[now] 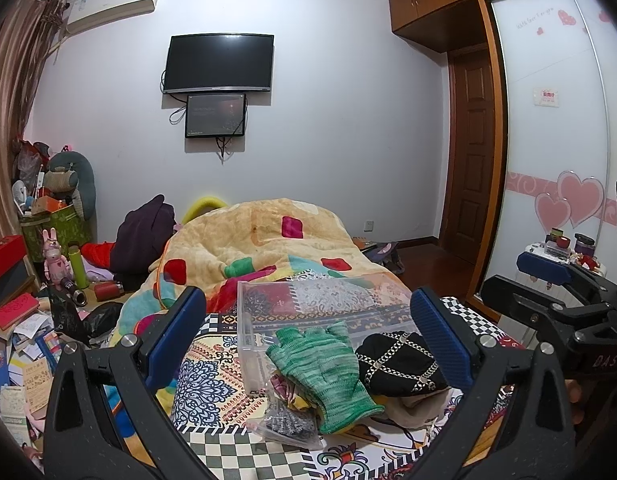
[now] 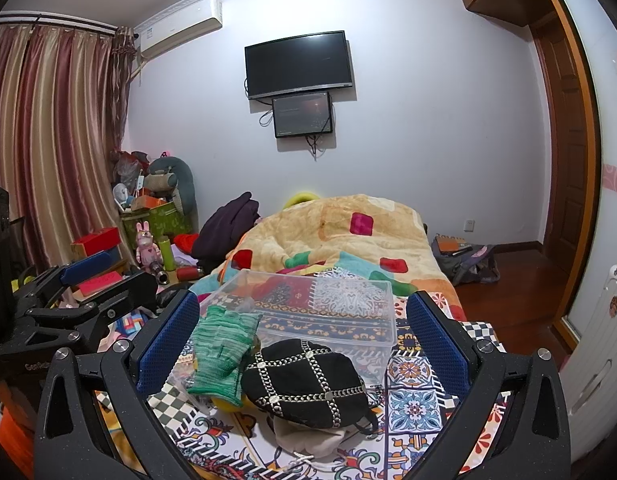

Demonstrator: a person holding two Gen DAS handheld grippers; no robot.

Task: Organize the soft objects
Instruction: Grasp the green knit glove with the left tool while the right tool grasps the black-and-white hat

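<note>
Left wrist view: the left gripper [image 1: 308,332] hangs over the bed [image 1: 244,452] with its blue-padded fingers [image 1: 176,332] spread wide and nothing between them. In the lower middle of the frame lies a small heap of soft things: a green knitted glove [image 1: 324,372], a black cap with a pale chain pattern [image 1: 400,364] just right of it, a beige cloth [image 1: 416,408] peeping out from under the cap, and a clear packet of something grey [image 1: 284,424] below the glove. Behind the heap, touching it, stands a clear plastic box [image 1: 244,320].

In the right wrist view the right gripper [image 2: 304,344] is likewise wide open and empty, framing the same heap, with the cap at centre and the glove to its left, its fingertips leaning against the box's near left corner. Through the box walls only the patterned bedspread shows; I judge the box to hold nothing yet, though its far end is hard to read.

So the task looks barely begun, if the box is where the soft things go: none of them is inside it, and glove, cap, cloth and packet all remain to be moved. At the top of the bed a bunched yellow quilt [image 2: 340,236] sits beyond the box.
</note>
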